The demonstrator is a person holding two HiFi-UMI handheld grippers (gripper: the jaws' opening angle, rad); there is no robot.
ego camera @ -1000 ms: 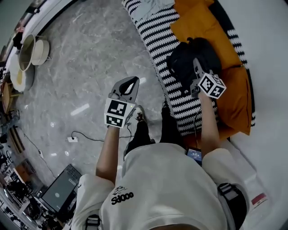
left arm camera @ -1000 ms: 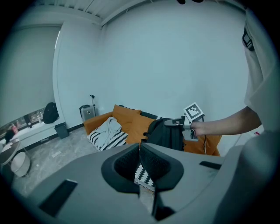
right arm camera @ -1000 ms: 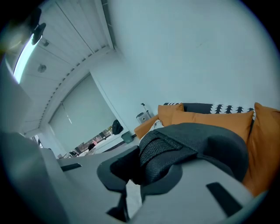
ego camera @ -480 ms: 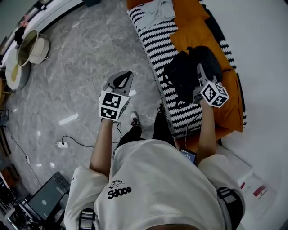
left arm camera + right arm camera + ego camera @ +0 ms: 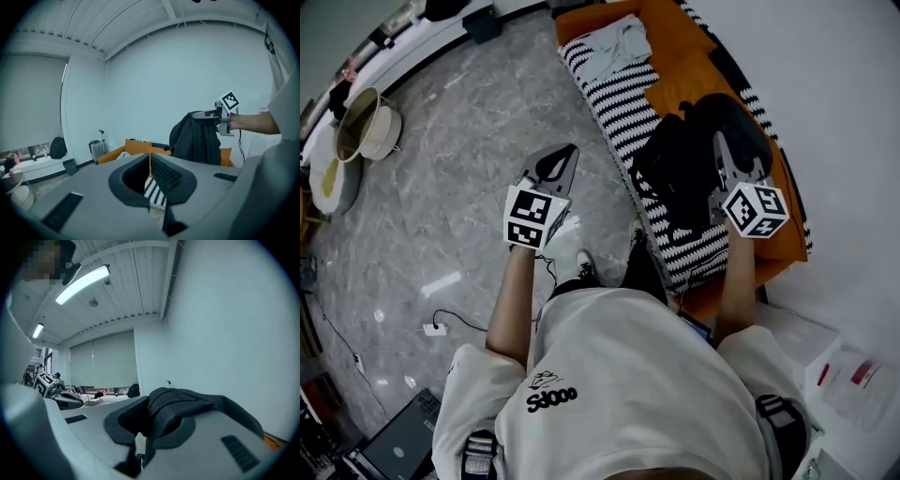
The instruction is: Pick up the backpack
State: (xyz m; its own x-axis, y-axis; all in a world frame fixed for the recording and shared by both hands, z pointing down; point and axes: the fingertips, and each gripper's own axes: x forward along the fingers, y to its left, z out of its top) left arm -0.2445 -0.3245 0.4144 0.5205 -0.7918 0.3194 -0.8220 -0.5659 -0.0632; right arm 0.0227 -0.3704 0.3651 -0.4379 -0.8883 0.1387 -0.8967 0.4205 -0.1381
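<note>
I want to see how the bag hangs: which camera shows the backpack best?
The left gripper view: the backpack hangs side-on from the right gripper, nearly whole. The head view shows it from above, foreshortened against the sofa. The right gripper view shows only its strap between the jaws.

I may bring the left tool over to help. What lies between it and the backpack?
In the head view, only bare grey floor and the striped blanket edge lie beneath the gap between left tool and backpack; nothing stands there.
</note>
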